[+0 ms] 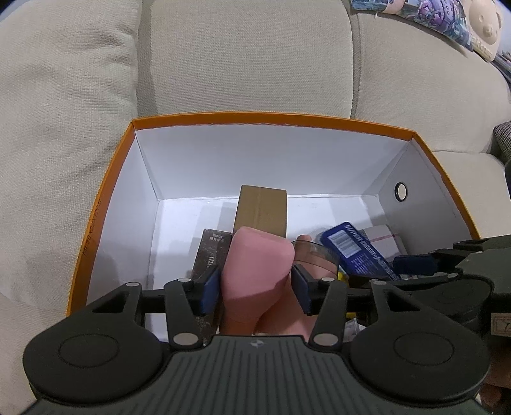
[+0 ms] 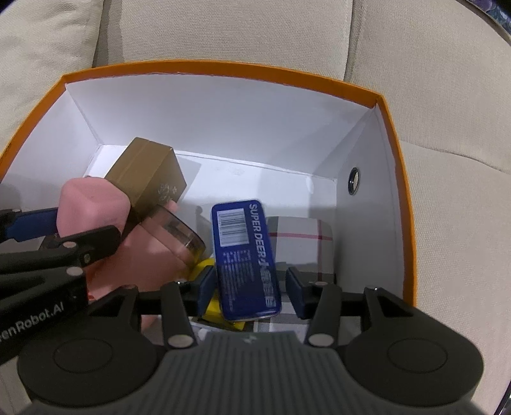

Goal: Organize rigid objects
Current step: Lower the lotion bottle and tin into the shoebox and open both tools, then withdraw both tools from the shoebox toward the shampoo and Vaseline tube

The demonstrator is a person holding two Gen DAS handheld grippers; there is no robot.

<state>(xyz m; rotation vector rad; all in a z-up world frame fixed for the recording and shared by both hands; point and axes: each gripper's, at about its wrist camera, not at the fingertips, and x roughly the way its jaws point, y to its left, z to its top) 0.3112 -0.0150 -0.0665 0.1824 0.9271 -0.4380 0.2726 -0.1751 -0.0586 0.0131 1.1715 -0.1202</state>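
Box: orange box (image 2: 396, 134) (white inside) holds brown carton (image 2: 150, 178), plaid box (image 2: 300, 236).
Left gripper (image 1: 257, 284): part-open around pink bottle (image 1: 258, 258).
Right gripper (image 2: 250, 293): part-open, blue tin (image 2: 246, 255) between, right pad clear.

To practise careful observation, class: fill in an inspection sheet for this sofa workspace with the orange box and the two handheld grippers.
surface: beige fabric sofa cushion, bearing the orange cardboard box with white inside.
job's things: in the box, a brown cardboard carton, pink block-shaped object, blue rounded SUPER DEER tin, dark speckled carton, white plaid box and clear round container.
clutter: small yellow item under the tin, mostly hidden.
grippers: left gripper straddles the pink object, right gripper straddles the tin; both look open, not clamping.
cables: nothing seen.
surroundings: printed cushion and cream plush toy on the sofa back.
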